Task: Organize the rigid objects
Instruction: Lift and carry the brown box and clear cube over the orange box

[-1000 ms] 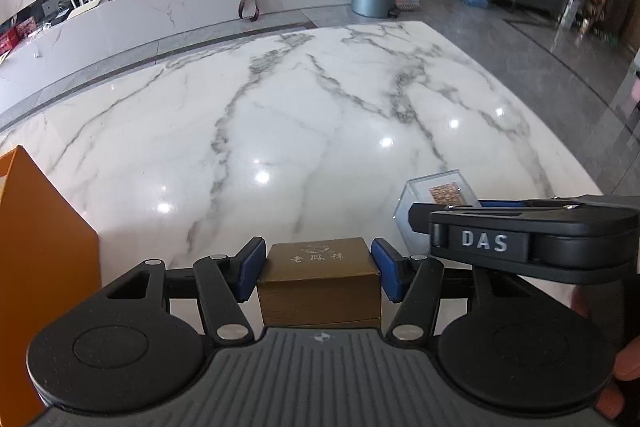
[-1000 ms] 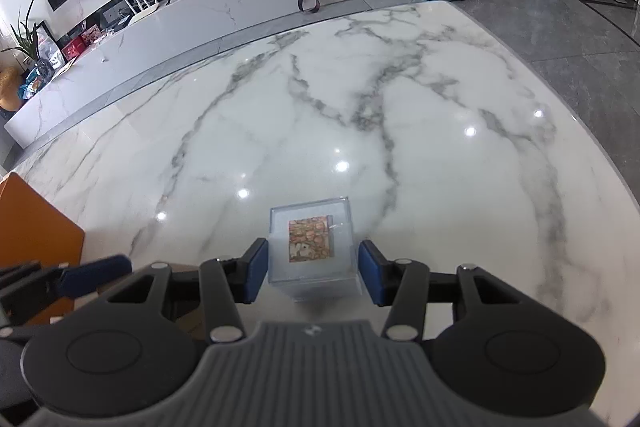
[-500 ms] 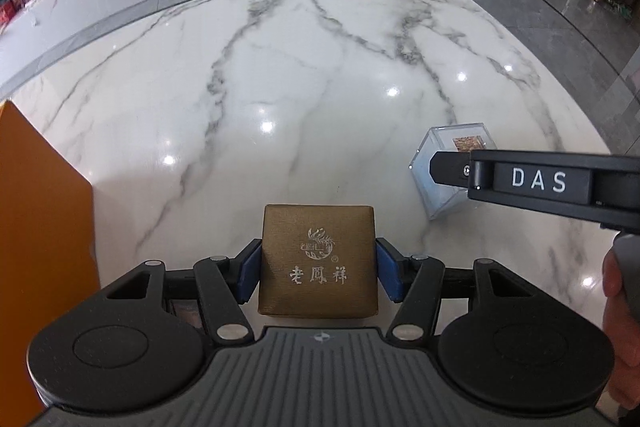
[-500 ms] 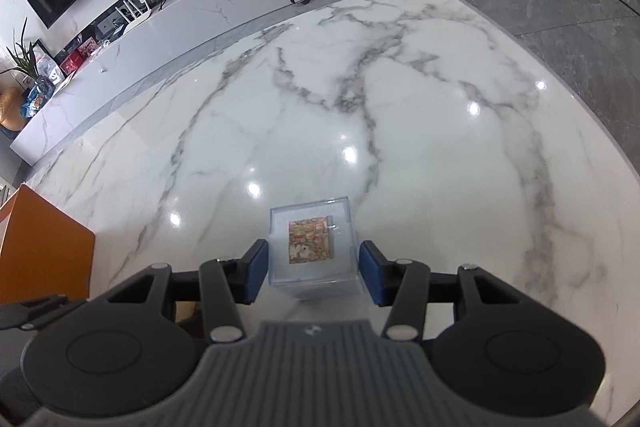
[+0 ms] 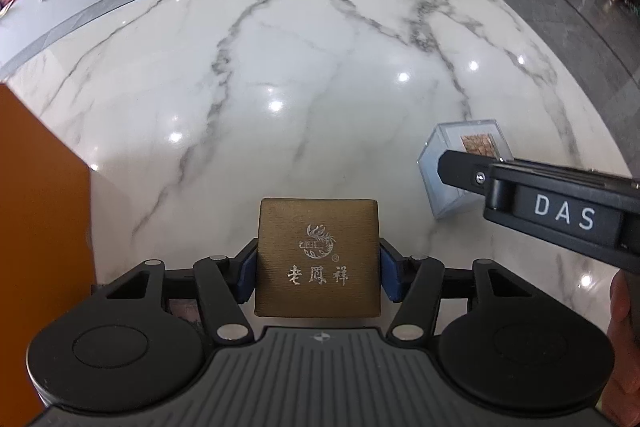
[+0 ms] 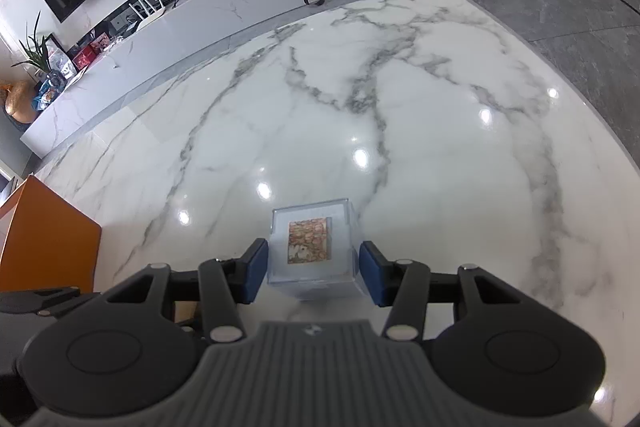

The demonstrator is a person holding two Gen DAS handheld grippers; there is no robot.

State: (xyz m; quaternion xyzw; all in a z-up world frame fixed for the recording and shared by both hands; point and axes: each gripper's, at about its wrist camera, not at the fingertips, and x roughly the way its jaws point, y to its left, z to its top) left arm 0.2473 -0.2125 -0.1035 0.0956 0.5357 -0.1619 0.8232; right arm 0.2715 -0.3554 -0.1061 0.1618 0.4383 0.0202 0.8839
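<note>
Left gripper: closed on the brown box. Blue pads press both side walls, near the box's rear half, and the lid with its gold lettering faces the camera.

Brown box, position: held in front of the left gripper, above the marble table. No part of it is seen touching the table, though its underside is hidden. The side grip keeps the lid upward and leaves the base free for setting down.

Right gripper: closed on the clear case. The left pad sits flush on the wall. On the right, contact cannot be confirmed through the transparent edge, but the case appears carried.

Clear case, position: held level between the right gripper's fingers, its patterned square insert facing up. In the left wrist view the case shows beyond the right gripper's finger, to the right of the brown box and well apart from it.

Orange box: stands at the left edge of the table, near the left gripper. My judgement is that it serves as the collecting point, though nothing in view confirms this.

Stage, judged: both items are in hand and neither is placed.

Risk, judged: the case's smooth walls could slip under a light grip. The two grippers work close together, so clearance matters.
</note>
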